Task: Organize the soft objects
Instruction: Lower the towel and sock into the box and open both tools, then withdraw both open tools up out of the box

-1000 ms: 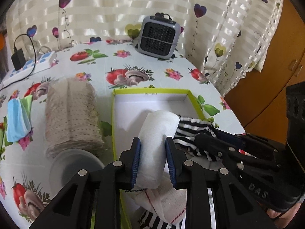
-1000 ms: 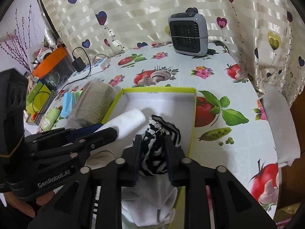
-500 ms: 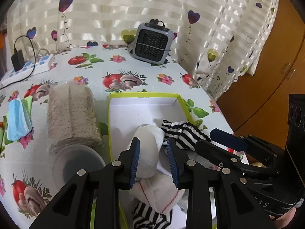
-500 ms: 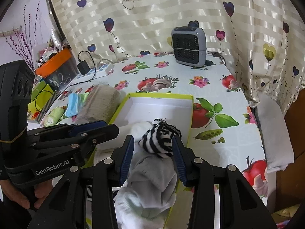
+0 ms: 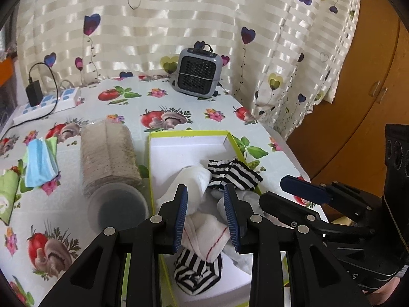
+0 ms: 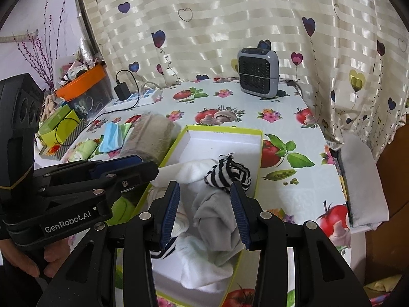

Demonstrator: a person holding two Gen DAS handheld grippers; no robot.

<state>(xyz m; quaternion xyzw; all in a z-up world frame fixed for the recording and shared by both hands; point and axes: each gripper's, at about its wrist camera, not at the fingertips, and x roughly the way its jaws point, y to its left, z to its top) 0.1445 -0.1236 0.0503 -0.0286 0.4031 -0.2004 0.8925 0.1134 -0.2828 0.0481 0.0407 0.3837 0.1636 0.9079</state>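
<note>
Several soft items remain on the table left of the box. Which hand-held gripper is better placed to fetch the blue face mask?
Left. The left hand-held gripper is open and empty, on the box's mask side. The blue face mask lies farther left; the right hand-held gripper would probably have to cross over it.

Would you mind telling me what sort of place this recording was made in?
Most likely a room in a home: a table under a vegetable-print tablecloth, a heart-patterned curtain behind it, and a small grey heater beside a power strip.

both grippers' fingers apart, empty
</note>
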